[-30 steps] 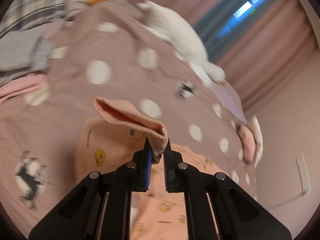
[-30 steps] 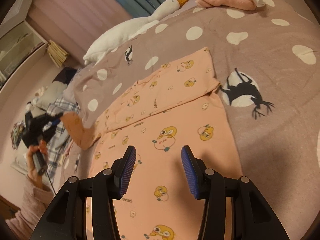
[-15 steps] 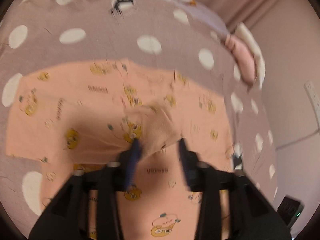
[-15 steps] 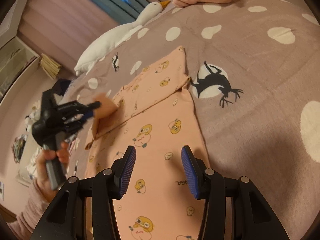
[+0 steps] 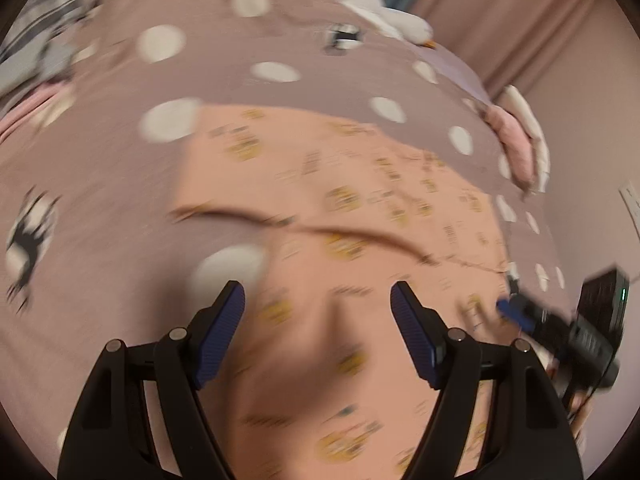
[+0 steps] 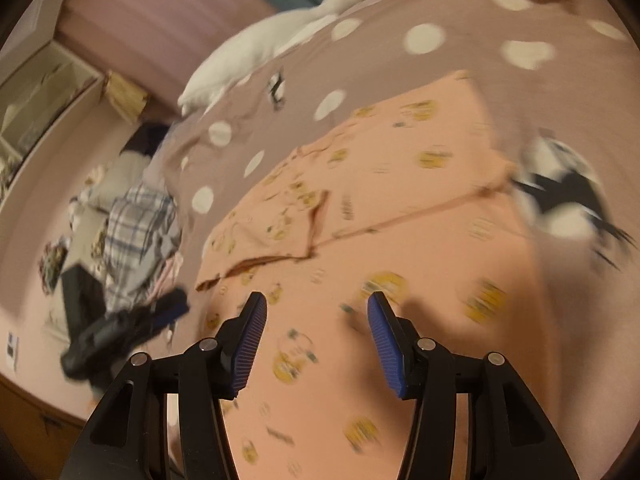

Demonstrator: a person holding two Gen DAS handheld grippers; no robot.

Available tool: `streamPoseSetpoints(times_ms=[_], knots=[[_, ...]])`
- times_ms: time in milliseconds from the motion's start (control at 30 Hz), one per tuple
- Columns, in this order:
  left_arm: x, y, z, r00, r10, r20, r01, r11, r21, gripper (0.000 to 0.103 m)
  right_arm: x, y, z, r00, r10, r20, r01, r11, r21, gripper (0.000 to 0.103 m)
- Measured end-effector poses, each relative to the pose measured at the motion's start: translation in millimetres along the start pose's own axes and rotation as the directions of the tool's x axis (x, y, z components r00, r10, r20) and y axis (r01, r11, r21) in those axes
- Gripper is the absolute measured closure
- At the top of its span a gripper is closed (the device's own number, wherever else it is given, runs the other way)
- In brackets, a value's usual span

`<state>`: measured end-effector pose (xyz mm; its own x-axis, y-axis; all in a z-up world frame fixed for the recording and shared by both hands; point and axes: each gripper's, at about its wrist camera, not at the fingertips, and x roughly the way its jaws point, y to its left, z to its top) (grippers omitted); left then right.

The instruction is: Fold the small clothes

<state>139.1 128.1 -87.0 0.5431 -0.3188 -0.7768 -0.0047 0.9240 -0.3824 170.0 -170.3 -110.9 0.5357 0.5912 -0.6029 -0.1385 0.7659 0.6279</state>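
Peach garment [image 6: 400, 208] lies flat, lengthwise away.

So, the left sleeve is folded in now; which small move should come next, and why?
Probably fold the other sleeve in. The left tool has just been opening and has nothing between its fingers, and one sleeve already lies folded across the peach top. The right sleeve still lies spread out on the bedspread, and the right tool hovers open over the garment.

Pink curtains [image 6: 168, 20], polka-dot bedspread [image 5: 120, 152], warm light.
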Motion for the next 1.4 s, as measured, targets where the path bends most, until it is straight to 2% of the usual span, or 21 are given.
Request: streamPoseSetpoints(times_ms=[200, 300, 433, 533, 567, 633, 667, 733, 800, 967, 1133, 1267, 1400], knots=[[-21, 36, -21, 0.999, 0.033, 0.016, -0.032, 0.997, -0.068, 0.028, 59, 26, 35, 0.998, -0.056, -0.03, 0.053, 0.994, -0.093, 0.05], [-31, 41, -23, 0.999, 0.026, 0.037, -0.023, 0.997, -0.076, 0.028, 78, 22, 46, 0.993, -0.108, -0.046, 0.104, 0.992, -0.074, 0.05], [-37, 43, -25, 0.999, 0.012, 0.049, -0.008, 0.997, -0.08, 0.028, 98, 17, 53, 0.99, -0.114, -0.088, 0.112, 0.993, -0.029, 0.05], [-37, 45, -26, 0.999, 0.001, 0.052, 0.003, 0.996, -0.084, 0.028, 106, 22, 52, 0.986, -0.125, -0.107, 0.121, 0.992, -0.045, 0.05], [-38, 46, -26, 0.999, 0.001, 0.052, 0.004, 0.996, -0.087, 0.028, 107, 24, 52, 0.985, -0.137, -0.106, 0.132, 0.99, -0.057, 0.054], [-37, 47, -27, 0.999, -0.002, 0.048, 0.006, 0.996, -0.091, 0.028, 112, 30, 52, 0.979, -0.175, -0.109, 0.164, 0.981, -0.101, 0.09], [-37, 47, -27, 0.999, 0.0, 0.048, 0.004, 0.996, -0.091, 0.028, 116, 33, 53, 0.973, -0.202, -0.113, 0.188, 0.975, -0.118, 0.094], [-38, 48, -27, 0.999, 0.0, 0.047, 0.004, 0.996, -0.093, 0.028, 118, 41, 54, 0.964, -0.239, -0.116, 0.22, 0.963, -0.159, 0.095], [-39, 49, -28, 0.999, 0.004, 0.046, 0.001, 0.995, -0.1, 0.028, 114, 54, 57, 0.964, -0.247, -0.099, 0.222, 0.952, -0.212, 0.096], [-42, 53, -28, 0.999, 0.01, 0.049, -0.005, 0.994, -0.113, 0.028, 75, 114, 80, 0.991, -0.133, -0.004, 0.125, 0.939, -0.322, 0.096], [-47, 50, -27, 0.998, 0.012, 0.055, -0.006, 0.994, -0.108, 0.028, 26, 164, 107, 0.995, -0.01, 0.101, 0.048, 0.924, -0.379, 0.096], [-46, 45, -23, 0.998, 0.015, 0.055, -0.01, 0.996, -0.092, 0.028, -3, 163, 122, 0.987, 0.033, 0.157, 0.027, 0.931, -0.365, 0.096], [-41, 37, -19, 0.999, 0.013, 0.046, -0.01, 0.998, -0.068, 0.028, -16, 126, 131, 0.979, -0.029, 0.2, 0.089, 0.95, -0.3, 0.096]])
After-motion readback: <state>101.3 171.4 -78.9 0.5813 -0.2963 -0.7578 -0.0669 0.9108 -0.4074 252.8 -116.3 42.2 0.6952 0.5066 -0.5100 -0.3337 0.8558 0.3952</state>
